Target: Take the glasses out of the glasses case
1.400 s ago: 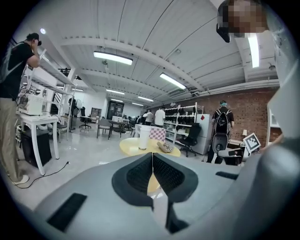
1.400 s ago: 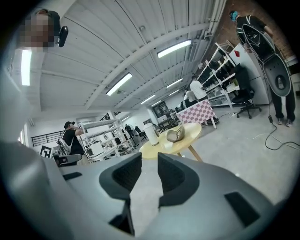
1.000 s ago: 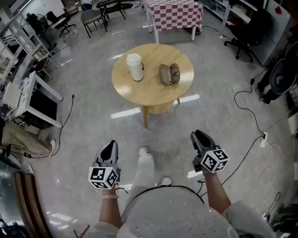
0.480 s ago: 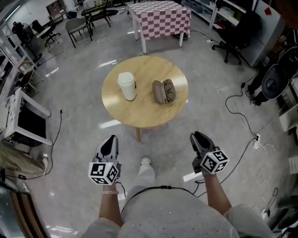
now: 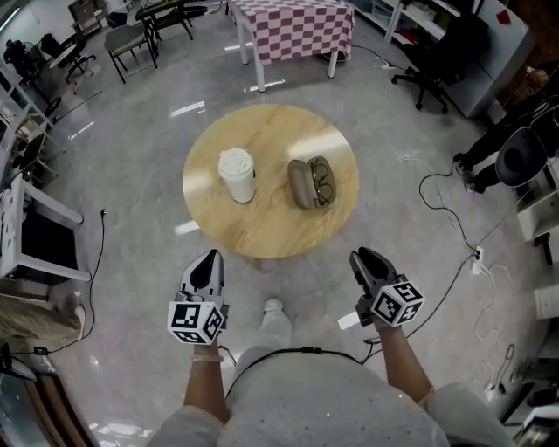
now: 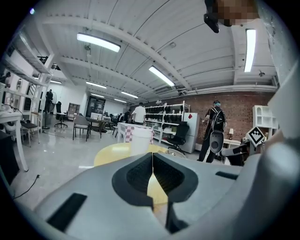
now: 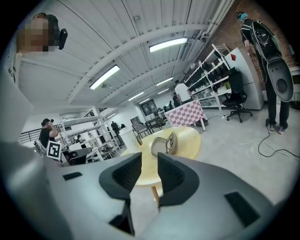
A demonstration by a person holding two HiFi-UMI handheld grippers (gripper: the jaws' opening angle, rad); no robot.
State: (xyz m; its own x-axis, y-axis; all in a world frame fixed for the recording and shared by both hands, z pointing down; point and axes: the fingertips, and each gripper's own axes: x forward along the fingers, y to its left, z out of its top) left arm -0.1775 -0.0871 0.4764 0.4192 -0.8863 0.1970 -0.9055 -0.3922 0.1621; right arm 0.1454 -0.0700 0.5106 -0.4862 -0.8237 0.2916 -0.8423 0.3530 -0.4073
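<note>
An open brown glasses case (image 5: 310,183) lies on the round wooden table (image 5: 266,231), right of centre, with the glasses (image 5: 323,182) in its right half. Both grippers hang over the floor, short of the table's near edge. My left gripper (image 5: 208,264) is shut and empty; in the left gripper view (image 6: 152,157) its tips meet. My right gripper (image 5: 362,258) is open by a narrow gap, with nothing in it. In the right gripper view (image 7: 149,165) it looks toward the case (image 7: 165,144) and table (image 7: 190,140).
A white lidded cup (image 5: 237,175) stands left of the case, seen also as the cup (image 6: 140,139) ahead of the left gripper. A checkered table (image 5: 293,22) stands beyond. Cables (image 5: 454,205) trail on the floor at right, a white desk (image 5: 35,236) at left. A person (image 6: 216,129) stands at right.
The table has come nearer and lower in the head view as I walk toward it. Both grippers keep their pose and jaw states.
</note>
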